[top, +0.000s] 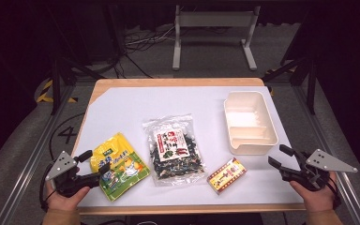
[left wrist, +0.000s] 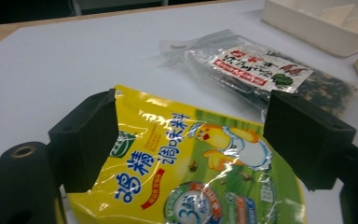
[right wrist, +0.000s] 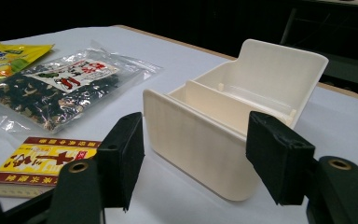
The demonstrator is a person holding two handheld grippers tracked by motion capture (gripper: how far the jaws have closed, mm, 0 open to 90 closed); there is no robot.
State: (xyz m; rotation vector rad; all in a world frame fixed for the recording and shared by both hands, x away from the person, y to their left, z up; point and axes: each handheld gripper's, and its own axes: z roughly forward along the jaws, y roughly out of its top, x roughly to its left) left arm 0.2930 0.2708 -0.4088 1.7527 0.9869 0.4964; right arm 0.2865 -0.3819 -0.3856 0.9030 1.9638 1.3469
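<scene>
High view: my left gripper [top: 95,165], jaws apart, reaches the yellow pouch [top: 117,166] at seven o'clock, nothing lifted; left gripper view: pouch [left wrist: 191,163] unclamped between the jaws; right gripper view: right gripper [right wrist: 193,156] gaping before the empty bin [right wrist: 223,135].

Yellow seasoning pouch [top: 118,166]: flat on the white tabletop near the front left, label up, turned at a slant; glossy yellow-and-green print with blue characters and a cartoon chick [left wrist: 186,172]; top edge slightly crinkled.

Cream plastic box [top: 249,123]: open-topped, upright at the right side of the table, long axis running away from the front edge; inner divider across it near the front end, one end wall rising higher than the rest [right wrist: 223,126].
</scene>
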